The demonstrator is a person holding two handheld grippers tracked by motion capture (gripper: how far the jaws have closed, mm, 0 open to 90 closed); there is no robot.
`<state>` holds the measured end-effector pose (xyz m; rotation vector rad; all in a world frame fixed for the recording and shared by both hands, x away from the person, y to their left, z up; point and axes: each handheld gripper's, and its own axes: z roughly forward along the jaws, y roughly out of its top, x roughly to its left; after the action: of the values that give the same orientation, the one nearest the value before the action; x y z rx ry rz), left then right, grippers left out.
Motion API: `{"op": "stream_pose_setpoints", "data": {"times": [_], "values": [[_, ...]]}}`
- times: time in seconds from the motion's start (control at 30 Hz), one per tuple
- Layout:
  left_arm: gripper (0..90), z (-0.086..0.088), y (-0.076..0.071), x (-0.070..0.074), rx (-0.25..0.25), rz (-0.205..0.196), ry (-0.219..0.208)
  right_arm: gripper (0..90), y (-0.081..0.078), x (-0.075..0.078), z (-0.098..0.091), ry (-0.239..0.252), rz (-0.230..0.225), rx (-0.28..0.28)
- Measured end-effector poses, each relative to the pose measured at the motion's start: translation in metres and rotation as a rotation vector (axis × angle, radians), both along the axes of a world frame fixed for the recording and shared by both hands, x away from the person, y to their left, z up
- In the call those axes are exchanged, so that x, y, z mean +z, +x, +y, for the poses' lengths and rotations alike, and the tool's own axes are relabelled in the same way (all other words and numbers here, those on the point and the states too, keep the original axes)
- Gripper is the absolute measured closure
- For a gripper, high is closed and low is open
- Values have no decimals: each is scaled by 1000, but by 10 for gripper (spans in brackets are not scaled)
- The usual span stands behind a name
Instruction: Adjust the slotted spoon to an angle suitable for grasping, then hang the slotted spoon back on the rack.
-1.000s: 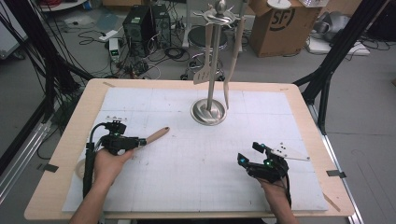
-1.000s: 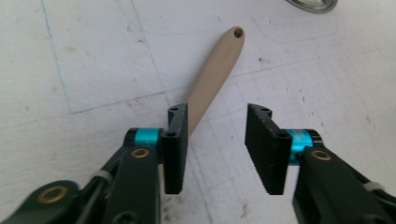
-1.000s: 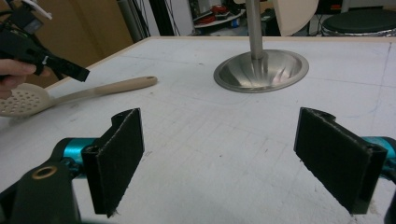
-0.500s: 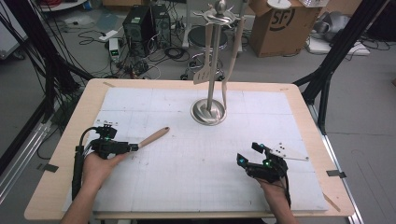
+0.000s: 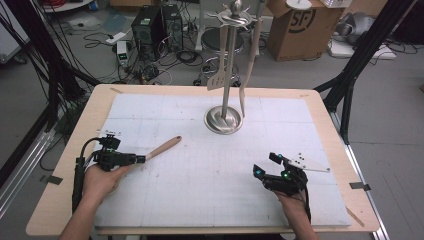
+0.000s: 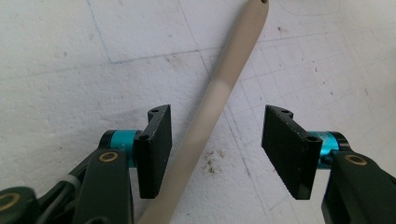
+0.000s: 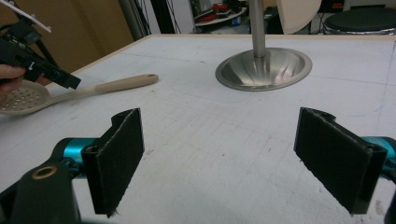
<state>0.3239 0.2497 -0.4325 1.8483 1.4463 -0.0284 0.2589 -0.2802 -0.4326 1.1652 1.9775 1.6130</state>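
The skimmer spoon lies flat on the white mat at the left of the high view, its handle pointing up and right toward the metal stand. The left gripper sits over the handle, its jaws having just been opening; the handle runs between them, close by one pad and clear of the other. At lower right, the right gripper rests low with its jaws wide and empty.
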Motion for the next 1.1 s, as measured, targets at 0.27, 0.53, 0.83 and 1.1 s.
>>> {"op": "stream_pose_setpoints", "data": {"times": [0.27,0.53,0.83,1.1], "values": [[435,3,2,-2,5,14,-33,150,0,1,-1,4,-9,-6],[433,1,3,-3,-7,12,-24,150,0,0,1,-3,-5,-1],[447,-4,4,-3,-39,17,14,150,0,0,0,0,-7,-3],[476,-16,6,-8,-77,22,120,150,0,0,0,0,-1,-2]]}}
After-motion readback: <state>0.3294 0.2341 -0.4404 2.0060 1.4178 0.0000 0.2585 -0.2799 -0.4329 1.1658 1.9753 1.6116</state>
